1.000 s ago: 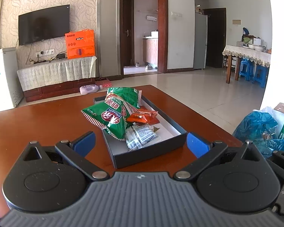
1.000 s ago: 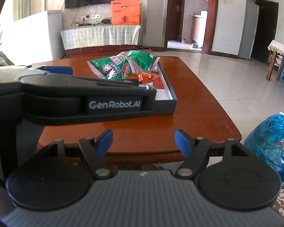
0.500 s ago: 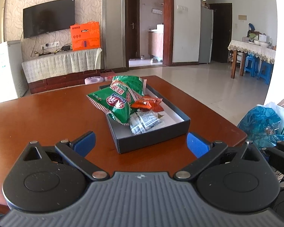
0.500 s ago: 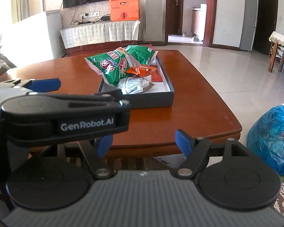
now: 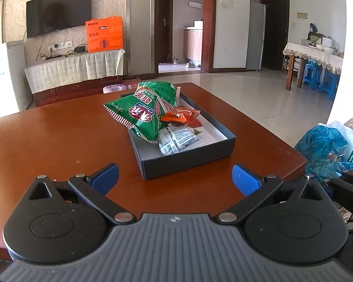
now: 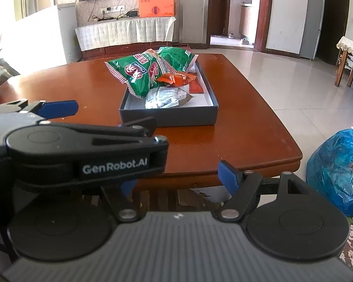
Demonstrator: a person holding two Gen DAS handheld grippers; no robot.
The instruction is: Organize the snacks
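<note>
Looking nearly done: snacks all sit in the box [image 5: 188, 162] mid-table [image 5: 47, 141], none loose beside it. Box holds green bags [image 5: 141, 115], orange packs [image 5: 180, 116], clear pack [image 5: 176, 138] nearest the front wall. Left gripper [image 5: 174, 178] & right gripper [image 6: 178, 176] hover short of box, jaws wide, holding nothing.

In the right wrist view, the left gripper [image 6: 96, 117] crosses in front of the shallow dark grey cardboard box [image 6: 176, 115], hiding its near left corner and the right gripper's left blue finger. Inside the box, the large green crinkled snack bag [image 5: 141, 115] covers the far left part of the floor. Print on the small clear packet [image 5: 176, 138] is too small to read. The blue plastic bag [image 6: 341, 169], right of the box, is cut off by the edge.
</note>
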